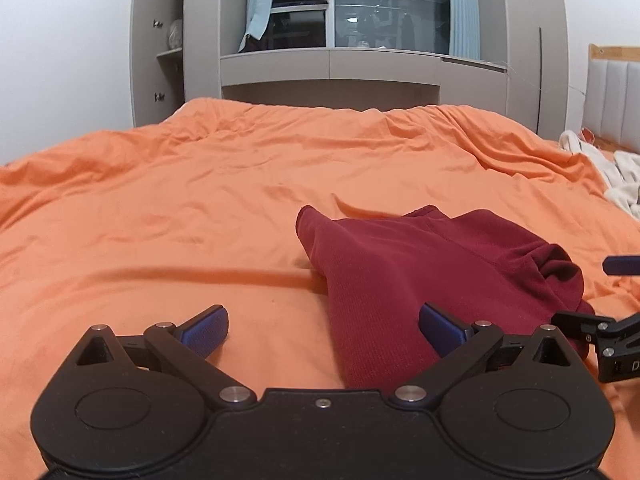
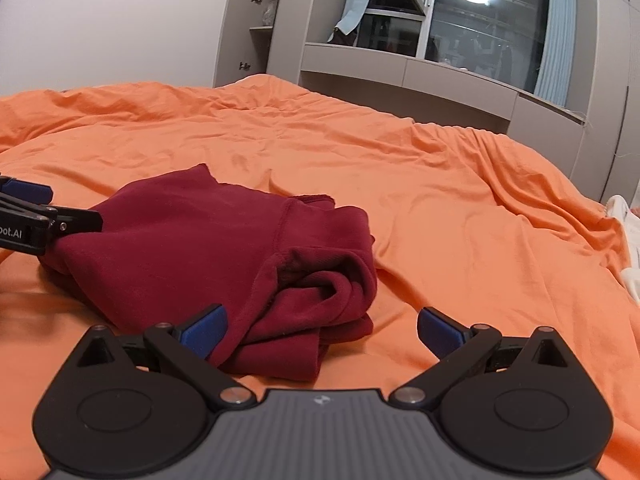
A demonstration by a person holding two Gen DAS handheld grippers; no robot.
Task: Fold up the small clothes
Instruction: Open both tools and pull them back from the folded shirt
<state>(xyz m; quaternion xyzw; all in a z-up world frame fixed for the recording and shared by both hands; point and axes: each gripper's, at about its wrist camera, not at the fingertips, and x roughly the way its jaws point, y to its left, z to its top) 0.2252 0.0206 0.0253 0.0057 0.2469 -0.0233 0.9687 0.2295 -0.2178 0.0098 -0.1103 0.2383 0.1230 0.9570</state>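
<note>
Left gripper [image 1: 323,330]: jaws spread wide, nothing clamped. Its right pad [image 1: 442,330] sits over the near left part of the dark red garment [image 1: 420,276]; its left pad [image 1: 206,330] is over bare orange bedcover [image 1: 200,200].

Right gripper [image 2: 322,330]: jaws also spread wide, nothing held. Its left pad [image 2: 206,330] is in front of the near folded edge of the garment [image 2: 224,252]; its right pad [image 2: 440,330] is over bare cover.

Garment lies on the near middle of the bed, loosely folded, bunched layers on its right side, one corner pointing away at far left. No containers in view.

Open room: wide stretches of wrinkled bedcover [image 2: 400,184] to the left, right and far side of the garment. Bed's far edge meets a grey cabinet [image 1: 332,68] under a dark window [image 1: 392,8] with pale blue curtains [image 1: 258,0].

View differences: left wrist view shows a pale cloth heap [image 1: 608,172] at far right and a padded headboard [image 1: 616,92]; right wrist view shows only a white sliver [image 2: 630,248] there. Right wrist view shows the bunched folds clearly, and the left gripper at the garment's left edge; contact there cannot be judged.
</note>
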